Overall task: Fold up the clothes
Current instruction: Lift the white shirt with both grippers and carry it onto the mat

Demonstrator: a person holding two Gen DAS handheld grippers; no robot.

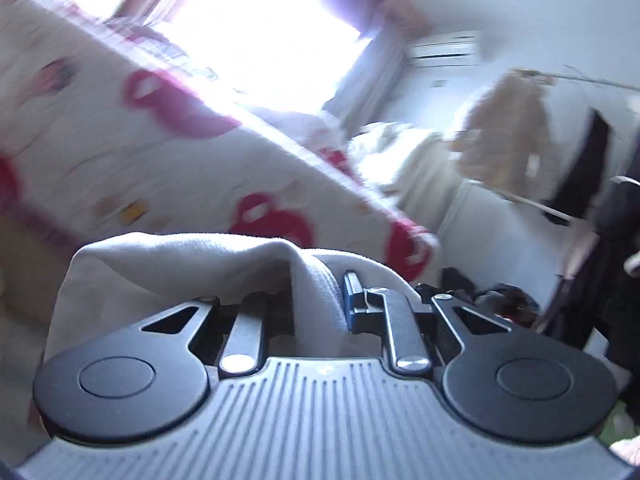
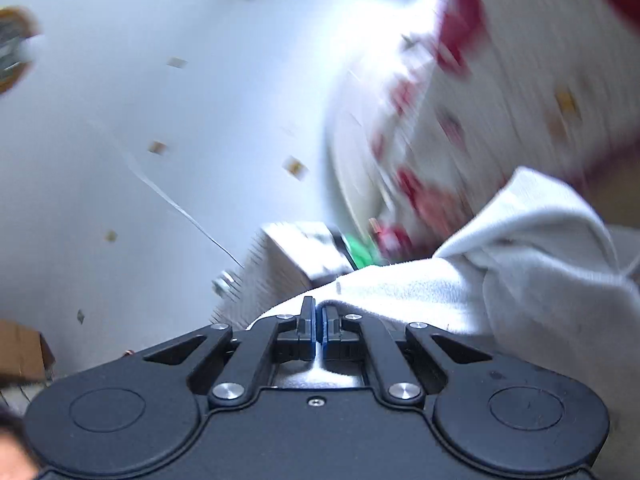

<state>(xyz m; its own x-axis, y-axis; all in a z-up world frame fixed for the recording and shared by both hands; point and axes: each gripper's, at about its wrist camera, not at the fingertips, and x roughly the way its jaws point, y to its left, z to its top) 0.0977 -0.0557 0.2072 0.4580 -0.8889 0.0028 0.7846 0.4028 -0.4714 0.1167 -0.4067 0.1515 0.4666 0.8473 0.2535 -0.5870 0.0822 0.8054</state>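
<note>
Left wrist view: one left gripper [image 1: 320, 300], one white garment [image 1: 180, 264] bunched thick between its jaws, cloth draped over the left finger and hiding it. Only the right blue pad [image 1: 352, 300] shows. Jaws pinching the fabric, slightly apart on the thick fold. Gripper points about level, view rolled hard; bg smeared. One bed cover w/ red print [image 1: 140, 152] slants across the left, one bright window [image 1: 260, 28] up top, one AC unit [image 1: 444, 48] on the wall, one beige garment [image 1: 504, 140] hanging on a rail at right.

Right wrist view: one right gripper [image 2: 319, 332], two blue pads nearly pressed together, thin edge of the same white garment [image 2: 500, 272] nipped between them, the rest spilling off to the right. Gripper tilted a bit upward, view rolled. One white wall [image 2: 160, 120] on the left w/ several small tan tabs; red-print cover [image 2: 520, 80] blurred at right.
</note>
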